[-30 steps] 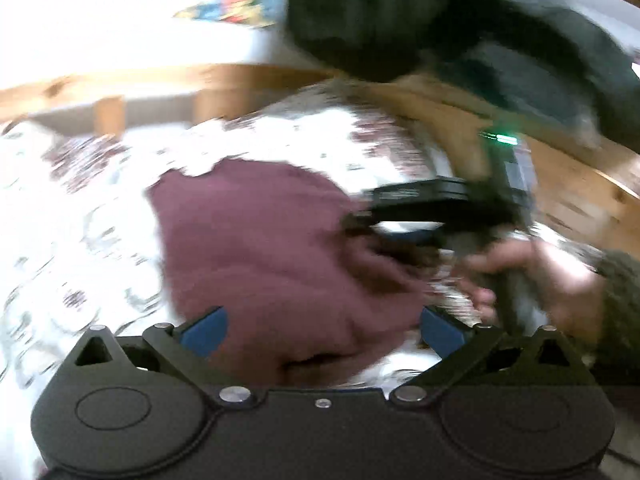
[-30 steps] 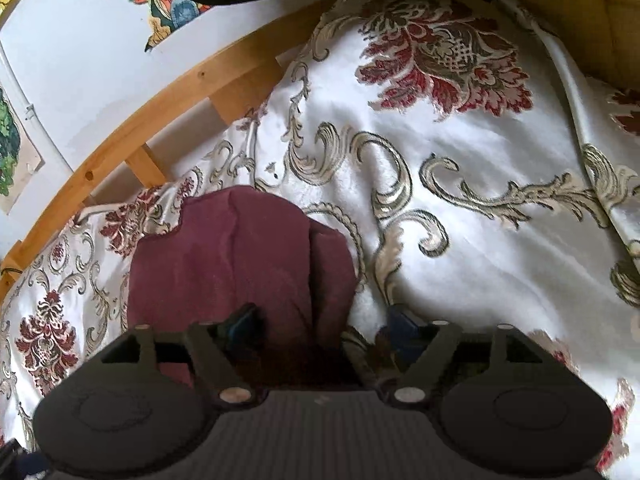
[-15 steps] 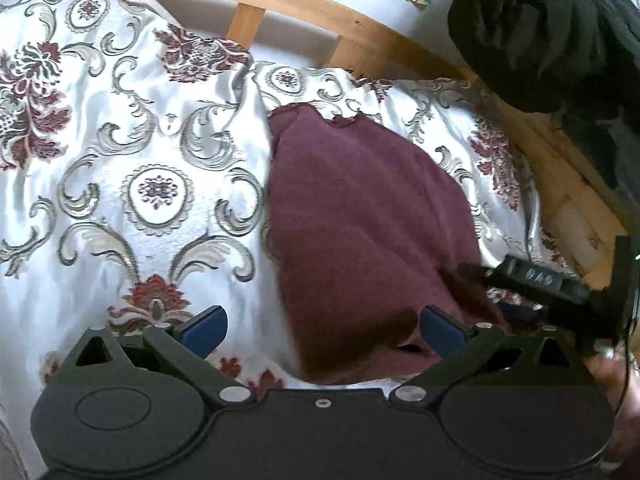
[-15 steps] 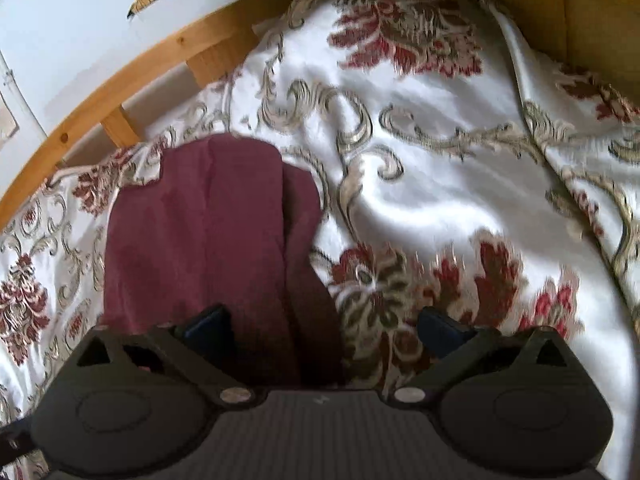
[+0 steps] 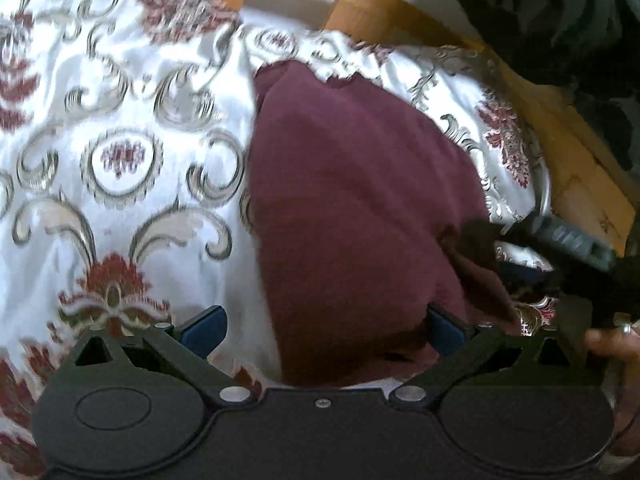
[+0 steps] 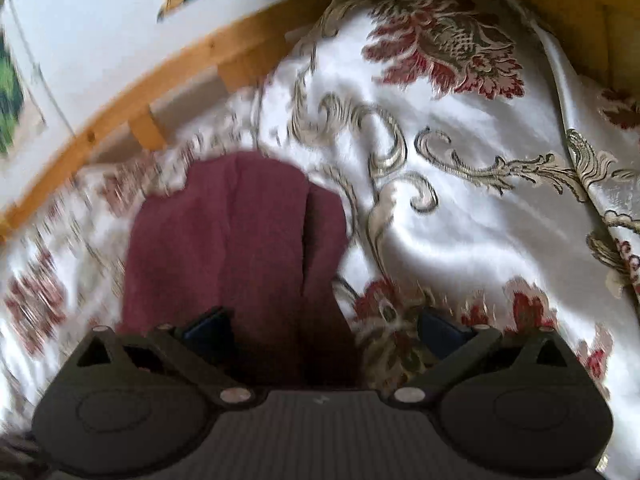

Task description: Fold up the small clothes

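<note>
A maroon garment (image 5: 352,200) lies folded on the white floral bedspread (image 5: 120,152), close to the wooden bed rail (image 6: 160,92). Your left gripper (image 5: 324,330) hangs over its near edge with jaws spread wide, gripping nothing. Your right gripper (image 6: 324,326) is just as wide, straddling the garment's (image 6: 236,240) right fold, one finger over cloth and the other over bedspread.

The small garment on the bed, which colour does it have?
The garment is plain dark maroon, without pattern; the left wrist view shows it best.
</note>
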The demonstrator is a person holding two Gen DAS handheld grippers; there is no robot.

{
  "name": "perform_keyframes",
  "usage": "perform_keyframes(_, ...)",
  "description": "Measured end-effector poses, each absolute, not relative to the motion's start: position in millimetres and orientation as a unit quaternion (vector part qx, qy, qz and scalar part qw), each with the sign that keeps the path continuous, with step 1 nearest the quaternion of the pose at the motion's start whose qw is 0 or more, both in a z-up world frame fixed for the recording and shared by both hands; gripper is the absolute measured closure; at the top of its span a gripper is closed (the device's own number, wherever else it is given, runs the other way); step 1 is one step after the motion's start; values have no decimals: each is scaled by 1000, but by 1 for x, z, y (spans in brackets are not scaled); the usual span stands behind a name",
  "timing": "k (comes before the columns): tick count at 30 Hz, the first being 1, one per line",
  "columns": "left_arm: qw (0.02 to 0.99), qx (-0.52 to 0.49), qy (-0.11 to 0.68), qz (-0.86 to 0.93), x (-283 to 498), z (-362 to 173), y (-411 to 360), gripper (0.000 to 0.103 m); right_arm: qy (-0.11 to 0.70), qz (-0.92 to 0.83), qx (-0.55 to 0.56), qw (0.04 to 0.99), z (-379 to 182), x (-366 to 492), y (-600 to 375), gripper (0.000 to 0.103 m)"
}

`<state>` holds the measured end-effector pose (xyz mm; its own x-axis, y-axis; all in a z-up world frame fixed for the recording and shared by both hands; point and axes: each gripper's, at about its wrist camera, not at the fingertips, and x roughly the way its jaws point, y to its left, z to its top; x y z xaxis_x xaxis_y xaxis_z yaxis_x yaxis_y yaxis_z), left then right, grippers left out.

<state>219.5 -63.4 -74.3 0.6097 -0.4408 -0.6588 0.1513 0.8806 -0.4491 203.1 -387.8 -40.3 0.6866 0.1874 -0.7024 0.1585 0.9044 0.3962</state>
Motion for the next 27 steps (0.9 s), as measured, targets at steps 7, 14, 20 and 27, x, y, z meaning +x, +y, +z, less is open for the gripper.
perform_keyframes(7, 869, -203, 416, -175, 220, -85, -59, 1, 356, 58, 330, 872, -56, 219, -409, 0)
perform_keyframes(14, 869, -203, 415, -175, 220, -86, -59, 1, 365, 51, 306, 878, -66, 228, -399, 1)
perform_keyframes(20, 870, -203, 415, -174, 220, -86, -59, 0, 370, 51, 293, 880, -66, 225, -396, 1)
perform_keyframes(27, 871, -201, 413, -174, 219, -87, -60, 0, 379, 48, 270, 884, -67, 226, -391, 1)
